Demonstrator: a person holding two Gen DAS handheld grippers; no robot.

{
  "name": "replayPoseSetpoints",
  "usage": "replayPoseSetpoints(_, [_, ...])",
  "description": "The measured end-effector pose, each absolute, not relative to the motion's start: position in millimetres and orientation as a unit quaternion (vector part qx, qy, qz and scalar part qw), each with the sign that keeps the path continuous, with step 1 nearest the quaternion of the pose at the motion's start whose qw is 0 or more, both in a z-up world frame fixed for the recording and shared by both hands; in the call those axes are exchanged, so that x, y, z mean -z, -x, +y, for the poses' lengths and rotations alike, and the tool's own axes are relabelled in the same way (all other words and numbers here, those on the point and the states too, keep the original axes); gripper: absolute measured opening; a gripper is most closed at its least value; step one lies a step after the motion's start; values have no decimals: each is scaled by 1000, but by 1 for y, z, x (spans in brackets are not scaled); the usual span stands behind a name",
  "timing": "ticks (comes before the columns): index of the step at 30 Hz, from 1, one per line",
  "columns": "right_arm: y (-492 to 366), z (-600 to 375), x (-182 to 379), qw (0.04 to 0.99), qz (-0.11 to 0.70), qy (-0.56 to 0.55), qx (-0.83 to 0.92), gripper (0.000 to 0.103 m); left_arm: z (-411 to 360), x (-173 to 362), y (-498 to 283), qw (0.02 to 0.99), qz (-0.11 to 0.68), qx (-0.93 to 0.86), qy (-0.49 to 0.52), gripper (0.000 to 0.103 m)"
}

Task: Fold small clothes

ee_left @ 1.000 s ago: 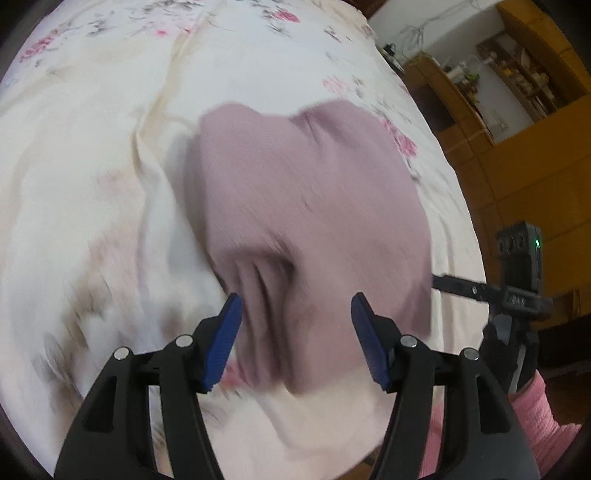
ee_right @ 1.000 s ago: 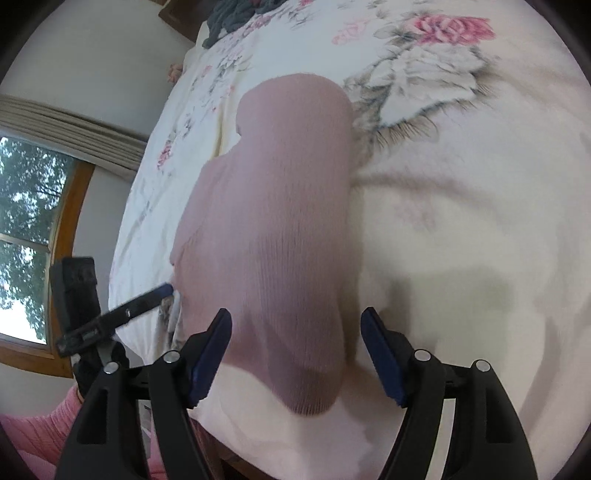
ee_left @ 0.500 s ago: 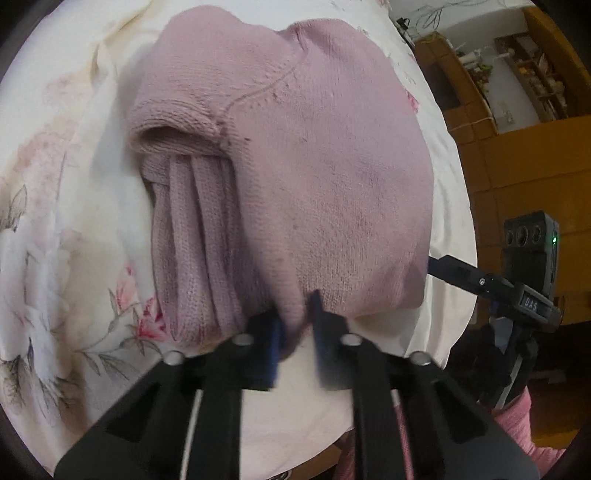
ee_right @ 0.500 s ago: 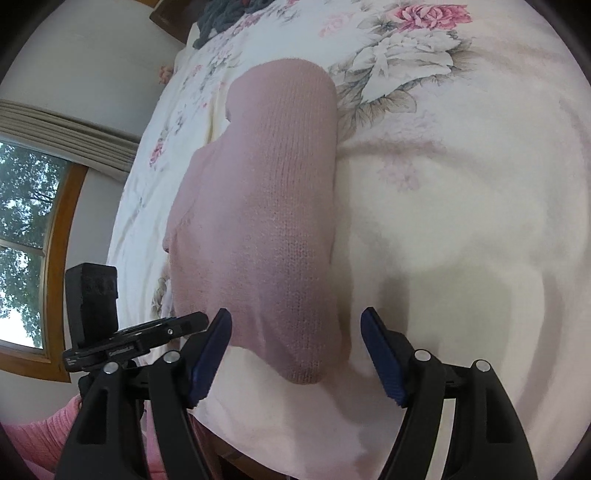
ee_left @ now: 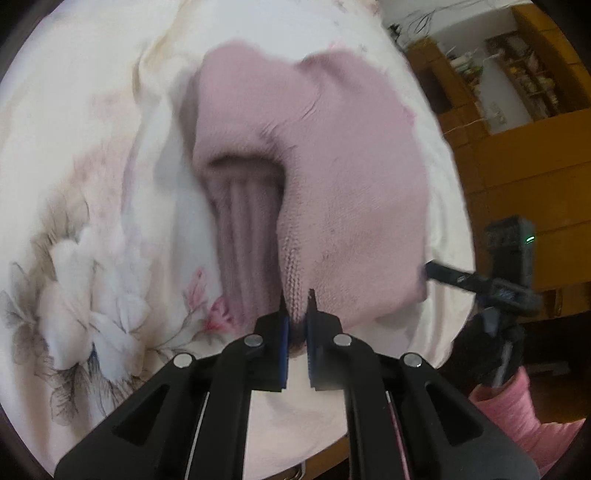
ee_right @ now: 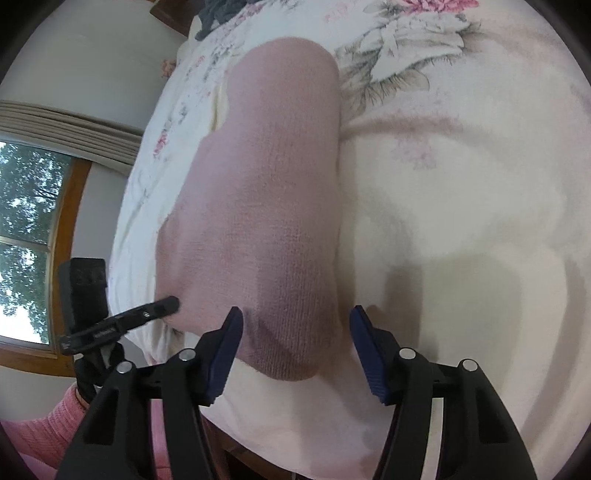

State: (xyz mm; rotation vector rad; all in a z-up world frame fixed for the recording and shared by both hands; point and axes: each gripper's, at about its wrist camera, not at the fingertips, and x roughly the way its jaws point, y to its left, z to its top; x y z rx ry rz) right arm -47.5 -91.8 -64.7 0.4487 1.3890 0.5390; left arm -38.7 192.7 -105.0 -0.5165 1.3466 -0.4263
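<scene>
Left wrist view, left to right. Floral bedsheet (ee_left: 92,229), cream with a large pale flower print, wrinkled near the top. On it lies the pink knitted garment (ee_left: 332,192), folded over, with a dark ribbed opening showing at its left side. The left gripper (ee_left: 296,306) has its blue pads drawn narrow, pinching the garment's near hem; a small fold of knit sits between them. Further right, the tip of the right gripper (ee_left: 476,280) reaches toward the garment's right edge; contact cannot be confirmed. A pink sleeve (ee_left: 517,417) appears at lower right. Wooden cabinets (ee_left: 517,155) stand behind. This view is motion-blurred; knit detail is soft.

Right wrist view, left to right. Window (ee_right: 26,240) with trees outside and a curtain (ee_right: 62,125) above. The left gripper shows as a black arm touching the garment's left lower edge; its pads are not visible here. The garment runs lengthwise up the bed, smooth-faced, rounded at the far end. The right gripper (ee_right: 295,332) stands wide, straddling the near end without touching it. A dark grey item (ee_right: 221,11) lies at the far bed edge, cut off by the frame. Gripper shadows fall on the sheet at right.
</scene>
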Motion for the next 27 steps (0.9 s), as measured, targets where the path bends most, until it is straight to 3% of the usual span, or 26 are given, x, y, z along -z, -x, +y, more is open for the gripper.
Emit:
replayPoseSetpoints(7, [45,-78,83,707,654,-161,-217,50,199,124,37,712,616,195,274,9])
replayPoseSetpoints(9, [46,-76,87,706,657,-157,-213,50,202,121,36,712,618,193,271,10])
replayPoseSetpoints(13, [46,-74,90,705,658,-159,-210,50,206,105,40,717,617,177,272,21])
replayPoseSetpoints(23, [56,-66,47,740,627,-120,-213,54,193,25,39,809,529,145,209,25])
replayPoseSetpoints(27, [53,-62,46,742,624,-118,-217,55,167,23,25,824,514,161,175,29])
